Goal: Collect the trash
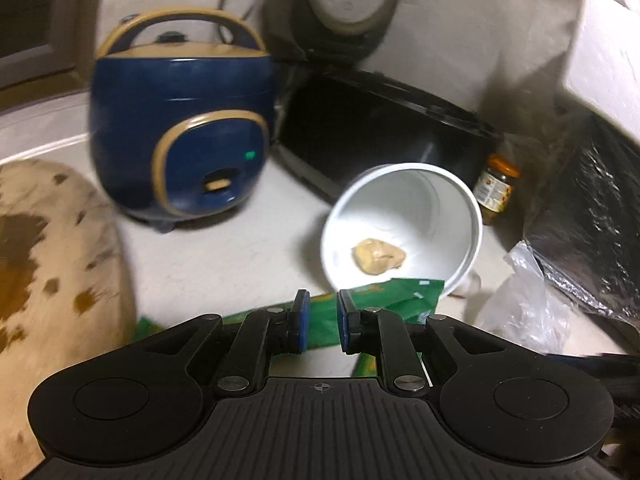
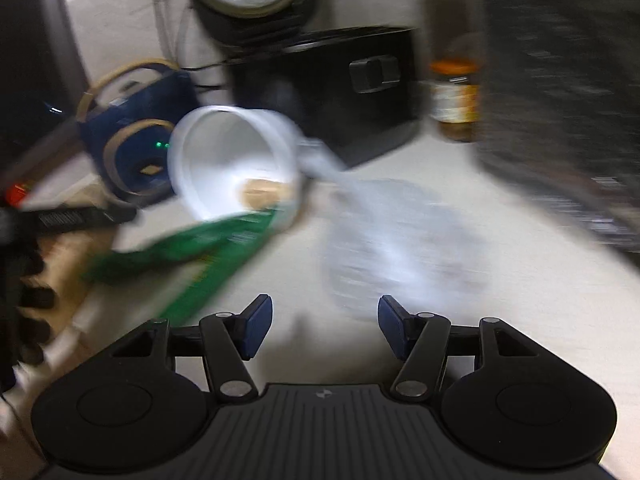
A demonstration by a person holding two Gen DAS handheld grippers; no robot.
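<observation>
A white paper cup (image 1: 400, 216) lies tipped on its side on the pale counter (image 1: 240, 248), mouth toward me, with a tan crumpled lump (image 1: 378, 256) inside. A green wrapper (image 1: 384, 300) lies at the cup's lip and runs back under my left gripper (image 1: 322, 320). That gripper's blue pads stand a narrow gap apart and press on nothing, so it is open. In the blurred right wrist view the cup (image 2: 224, 160) and green wrapper (image 2: 208, 244) sit ahead to the left. My right gripper (image 2: 325, 328) is open and empty above the counter, just short of a clear plastic bag (image 2: 396, 240).
A blue rice cooker (image 1: 180, 132) and a black appliance (image 1: 380, 132) stand behind the cup. A small orange-lidded jar (image 1: 498, 188) sits by a dark foil bag (image 1: 592, 220) on the right. A tan spotted object (image 1: 48, 260) fills the left. The clear bag (image 1: 524, 300) lies right of the cup.
</observation>
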